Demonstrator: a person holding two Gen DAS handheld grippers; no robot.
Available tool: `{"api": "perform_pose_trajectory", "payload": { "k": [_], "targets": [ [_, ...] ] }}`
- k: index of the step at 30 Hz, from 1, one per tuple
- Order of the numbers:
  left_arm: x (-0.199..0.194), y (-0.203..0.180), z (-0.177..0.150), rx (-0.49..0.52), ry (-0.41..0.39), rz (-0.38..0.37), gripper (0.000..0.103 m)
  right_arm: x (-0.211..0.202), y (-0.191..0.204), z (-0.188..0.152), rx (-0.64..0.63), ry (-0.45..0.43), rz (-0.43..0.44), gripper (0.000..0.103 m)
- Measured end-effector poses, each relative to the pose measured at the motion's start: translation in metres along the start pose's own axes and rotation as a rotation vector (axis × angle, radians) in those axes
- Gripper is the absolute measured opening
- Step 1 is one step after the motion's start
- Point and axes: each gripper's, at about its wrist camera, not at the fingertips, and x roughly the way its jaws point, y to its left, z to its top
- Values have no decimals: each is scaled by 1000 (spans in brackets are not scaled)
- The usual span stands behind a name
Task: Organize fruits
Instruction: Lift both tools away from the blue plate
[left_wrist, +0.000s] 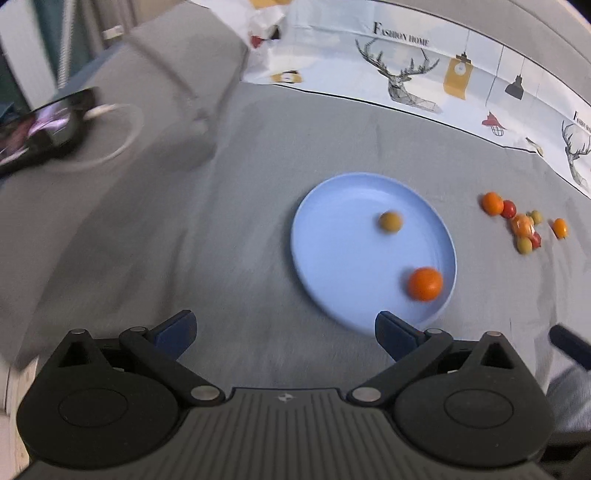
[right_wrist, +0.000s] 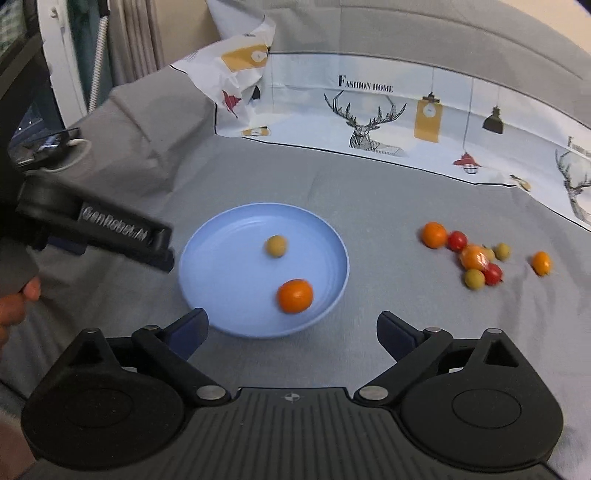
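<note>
A light blue plate (left_wrist: 314, 229) (right_wrist: 218, 258) sits on the grey cloth. It holds an orange mandarin (left_wrist: 424, 283) (right_wrist: 294, 290) and a small yellow-green fruit (left_wrist: 390, 221) (right_wrist: 276, 246). To the right of the plate lies a loose pile of fruits (left_wrist: 517, 225) (right_wrist: 476, 258): small oranges, red cherry tomatoes and yellow-green ones. My left gripper (left_wrist: 284, 319) is open and empty, over the cloth at the plate's near-left edge. My right gripper (right_wrist: 292, 319) is open and empty, above the plate's near rim. In the right wrist view the left gripper (right_wrist: 162, 251) shows from the side, left of the plate.
A white cloth printed with deer and lamps (left_wrist: 406, 74) (right_wrist: 369, 118) runs along the back. A phone (left_wrist: 40, 125) with a white cable lies on the raised grey fabric at far left. A person's hand (right_wrist: 14, 306) shows at the left edge.
</note>
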Motion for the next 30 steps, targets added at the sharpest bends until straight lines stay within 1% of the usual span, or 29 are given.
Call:
{"api": "perform_pose_trajectory", "payload": {
  "k": [5,10,17,23,30],
  "targets": [
    [-40,8,-32,25,-96,44,103,-37,8,-7,-10,-87,-29,101],
    [-65,10,-43,-3,-134,6,103,-67,7,-14,-3,-156,-41,101],
    [-98,0,-56,16,-217,-9,103,-102,5,-25,-16,-244,-60,102],
    [-117,-3,-65,26,-267,-9,103,-121,6,-30,-17,-287,-61,102],
    [-126,1,-70,15,-291,0,103,-132,15,-35,-33,-321,-60,102]
  ]
}}
